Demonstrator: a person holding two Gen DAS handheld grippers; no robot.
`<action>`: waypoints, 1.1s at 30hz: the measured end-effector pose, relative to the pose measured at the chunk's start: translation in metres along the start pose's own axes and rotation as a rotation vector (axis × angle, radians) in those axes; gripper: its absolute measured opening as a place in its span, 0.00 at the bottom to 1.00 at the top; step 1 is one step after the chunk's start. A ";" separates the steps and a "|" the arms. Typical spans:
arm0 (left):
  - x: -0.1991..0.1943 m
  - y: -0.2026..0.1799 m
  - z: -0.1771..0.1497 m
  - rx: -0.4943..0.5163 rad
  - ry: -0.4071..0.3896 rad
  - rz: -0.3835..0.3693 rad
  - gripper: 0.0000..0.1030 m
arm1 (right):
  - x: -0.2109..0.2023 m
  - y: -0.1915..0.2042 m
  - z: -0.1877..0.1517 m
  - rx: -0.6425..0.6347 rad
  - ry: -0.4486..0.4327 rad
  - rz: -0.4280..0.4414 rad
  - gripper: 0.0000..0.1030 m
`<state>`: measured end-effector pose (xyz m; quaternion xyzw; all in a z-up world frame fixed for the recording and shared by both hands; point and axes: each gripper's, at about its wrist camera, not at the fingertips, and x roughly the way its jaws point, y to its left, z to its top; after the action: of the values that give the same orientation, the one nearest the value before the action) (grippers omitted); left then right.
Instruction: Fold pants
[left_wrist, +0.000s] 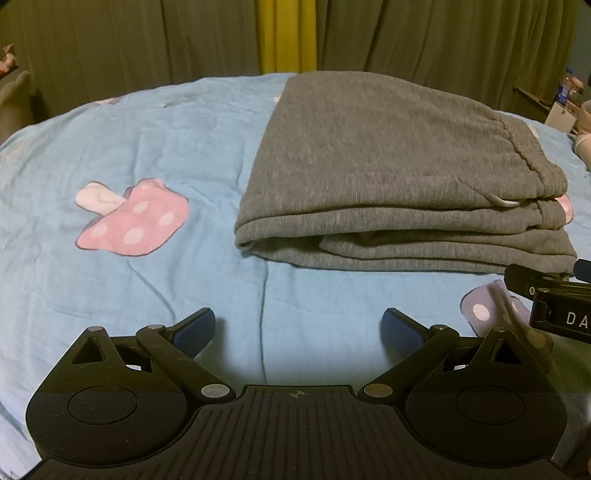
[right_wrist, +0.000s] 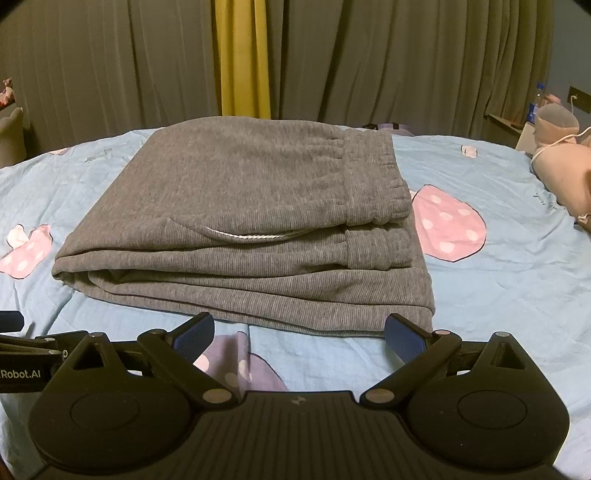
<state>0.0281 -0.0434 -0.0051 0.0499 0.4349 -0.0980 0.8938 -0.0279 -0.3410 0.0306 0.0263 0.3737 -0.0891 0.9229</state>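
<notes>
Left wrist view first: the left claw (left_wrist: 298, 328) is spread wide, its blue pads (left_wrist: 194, 330) apart with nothing between them, hanging over bare blue bedsheet (left_wrist: 155, 147). The pants (left_wrist: 388, 173) lie ahead and to the right on the bed, grey, folded into a thick stack of layers, the waistband (left_wrist: 532, 162) bunched on the right side and a white drawstring (left_wrist: 506, 201) peeking out near the front. The folded edge faces the claw, well short of the pads. A pink mushroom print (left_wrist: 133, 218) sits on the sheet to the left of the stack, apart from it. At the right edge, part of the right claw (left_wrist: 554, 295) pokes in, just beside the stack's near corner. Grey curtains (left_wrist: 443, 37) with a yellow strip (left_wrist: 286, 35) hang behind the bed.

Over to the right wrist view: the right claw (right_wrist: 300, 334) is open just as wide, pads (right_wrist: 404, 338) empty. The pants (right_wrist: 240, 192) sit dead ahead, the stack's near edge just beyond the fingertips; whether the right pad touches the cloth, I cannot tell. The waistband (right_wrist: 373, 177) runs along the right, drawstring (right_wrist: 255, 236) across the front fold. A pink mushroom print (right_wrist: 447, 225) shows on the sheet (right_wrist: 498, 280) just beside the waistband, another (right_wrist: 27, 251) at far left. The left claw (right_wrist: 26, 354) edges in at lower left. A pinkish plush toy (right_wrist: 565, 162) lies at the far right of the bed.
</notes>
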 end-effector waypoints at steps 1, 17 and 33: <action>0.000 0.000 0.000 0.000 0.000 -0.001 0.98 | 0.000 0.000 0.000 0.001 0.000 0.001 0.96; -0.001 0.000 0.001 -0.005 -0.001 -0.003 0.98 | 0.000 -0.001 0.001 0.001 -0.001 -0.004 0.96; -0.001 0.000 0.001 -0.004 -0.001 -0.002 0.98 | -0.001 0.000 0.000 0.001 -0.001 -0.006 0.96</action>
<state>0.0281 -0.0434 -0.0040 0.0477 0.4348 -0.0981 0.8939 -0.0286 -0.3409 0.0318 0.0256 0.3730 -0.0920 0.9229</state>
